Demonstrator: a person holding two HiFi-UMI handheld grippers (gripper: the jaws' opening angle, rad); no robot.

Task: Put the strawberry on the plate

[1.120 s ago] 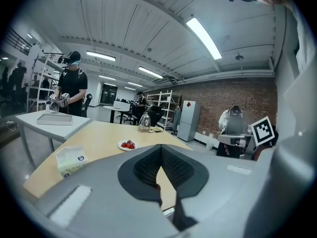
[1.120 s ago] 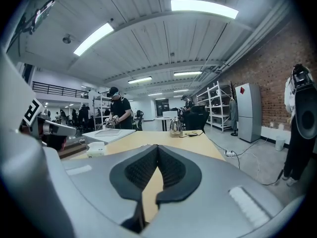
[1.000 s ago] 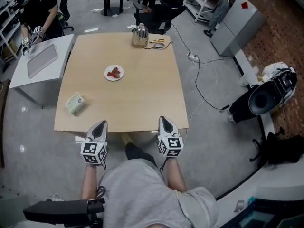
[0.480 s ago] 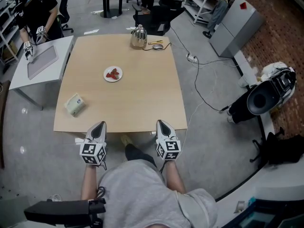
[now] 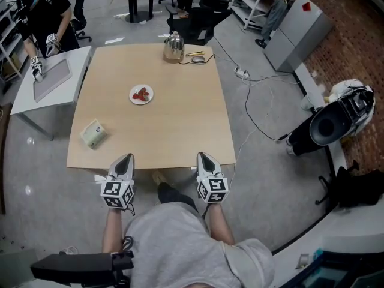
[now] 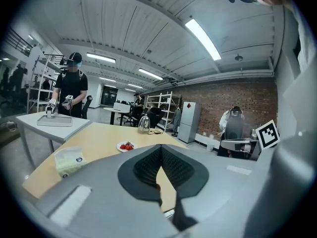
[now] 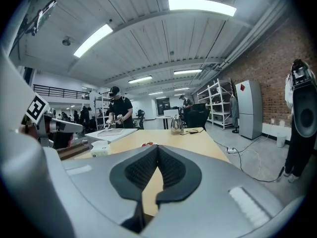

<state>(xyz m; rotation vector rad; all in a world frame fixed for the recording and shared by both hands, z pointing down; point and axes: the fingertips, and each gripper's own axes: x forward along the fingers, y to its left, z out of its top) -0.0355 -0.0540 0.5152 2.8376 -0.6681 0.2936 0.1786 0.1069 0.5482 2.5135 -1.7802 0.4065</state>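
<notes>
I hold one claw in each hand, down by the near edge of the tabletop [image 5: 180,119]. My left claw [image 5: 125,158] is closed up tight. Its two sides press together and there is nothing between them. My right claw [image 5: 204,156] is closed the same way, and it is empty too. Both claws point out across the tabletop, tipped a little bit down. They sit side by side with a gap between them.

The strawberry [image 5: 142,93] is far from my claws, out past the middle of the tabletop and a bit to the left. It sits on the small white plate [image 5: 133,99]. It looks red and lumpy, and I cannot tell if it is one berry or a few.

A shiny kettle [image 5: 173,47] stands at the far edge of the tabletop, well past the plate. A pale green packet [image 5: 93,132] lies near the left edge, closer to me than the plate.

Beside the tabletop on the left is a small white table [image 5: 79,65] with a grey tray [image 5: 51,78] on it. A person in black [image 5: 45,11] stands there. On the floor to the right is a big round black machine [image 5: 332,123].
</notes>
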